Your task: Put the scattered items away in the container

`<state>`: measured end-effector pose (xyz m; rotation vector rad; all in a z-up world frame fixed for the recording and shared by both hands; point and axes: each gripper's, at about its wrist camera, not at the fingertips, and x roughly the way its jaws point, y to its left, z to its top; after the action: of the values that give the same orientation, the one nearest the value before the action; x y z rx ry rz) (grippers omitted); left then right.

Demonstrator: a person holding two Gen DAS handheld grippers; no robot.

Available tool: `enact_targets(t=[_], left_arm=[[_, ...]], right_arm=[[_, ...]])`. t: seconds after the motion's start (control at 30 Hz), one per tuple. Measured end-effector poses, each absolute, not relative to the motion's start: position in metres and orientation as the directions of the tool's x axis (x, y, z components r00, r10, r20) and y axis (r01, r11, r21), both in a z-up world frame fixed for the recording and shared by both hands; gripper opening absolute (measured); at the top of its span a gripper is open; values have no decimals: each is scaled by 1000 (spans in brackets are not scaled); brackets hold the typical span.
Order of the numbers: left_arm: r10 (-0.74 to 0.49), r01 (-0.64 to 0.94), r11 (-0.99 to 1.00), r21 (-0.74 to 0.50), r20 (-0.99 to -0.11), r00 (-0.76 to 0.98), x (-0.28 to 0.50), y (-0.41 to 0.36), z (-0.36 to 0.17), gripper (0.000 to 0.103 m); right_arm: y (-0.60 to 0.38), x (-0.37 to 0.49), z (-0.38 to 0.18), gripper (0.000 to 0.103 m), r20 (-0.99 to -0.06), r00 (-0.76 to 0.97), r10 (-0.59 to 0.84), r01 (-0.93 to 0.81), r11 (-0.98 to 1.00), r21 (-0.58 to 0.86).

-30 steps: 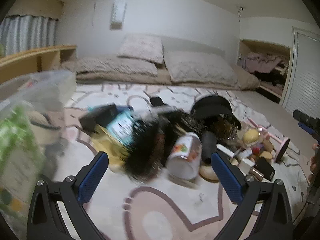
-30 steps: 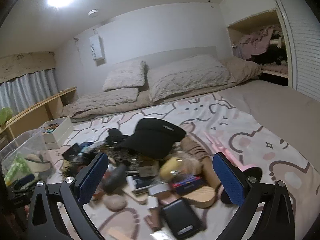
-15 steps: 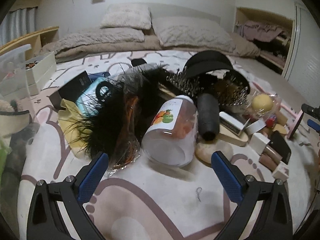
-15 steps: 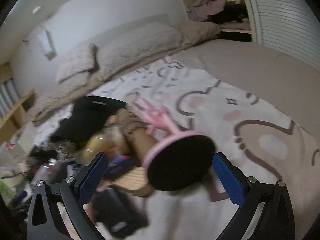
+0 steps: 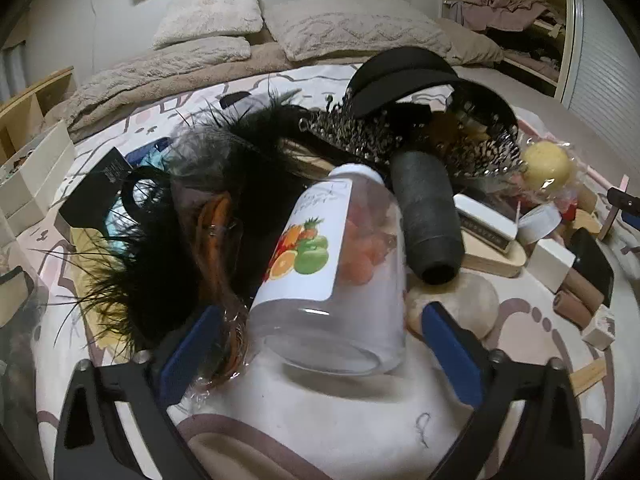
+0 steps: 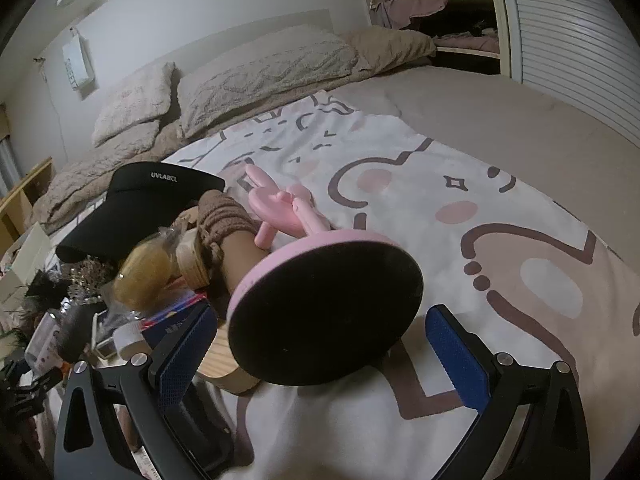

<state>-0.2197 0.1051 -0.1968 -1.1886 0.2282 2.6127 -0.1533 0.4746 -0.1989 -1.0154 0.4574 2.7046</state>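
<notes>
A clear plastic jar [image 5: 336, 268] lies on its side between the pads of the left gripper [image 5: 320, 354], its base toward the camera and its white lid pointing away. A white label with printed fruit wraps it, and orange-red round sweets show inside. The jaws are closing around it, and neither blue pad presses on it yet. Black feathers [image 5: 160, 240] and a crinkled cellophane wrap crowd the left pad; a dark grey cylinder [image 5: 426, 220] and a pale stone [image 5: 468, 308] lie just beyond the right pad.

The right gripper [image 6: 320, 360] stands spread around the black underside of a pink stand's [image 6: 326, 306] round base, which is tipped over with its pink stem pointing away. Its pads do not touch it. Left of that gripper lie a black visor [image 6: 132, 208], a yellow ball [image 6: 144, 276] in wrap and a wooden block [image 6: 228, 368].
</notes>
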Motion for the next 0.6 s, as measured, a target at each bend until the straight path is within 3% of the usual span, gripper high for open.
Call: enact_targets(t=[0.17, 0.6], left_arm=[[209, -310, -951, -6, -751, -626, -217, 99, -195, 73], [247, -316, -947, -62, -769, -589, -173, 80, -188, 72]], right_arm=[[480, -154, -199, 103, -653, -753, 83, -309, -921, 239], [474, -155, -200, 103, -652, -755, 68, -285, -930, 233]])
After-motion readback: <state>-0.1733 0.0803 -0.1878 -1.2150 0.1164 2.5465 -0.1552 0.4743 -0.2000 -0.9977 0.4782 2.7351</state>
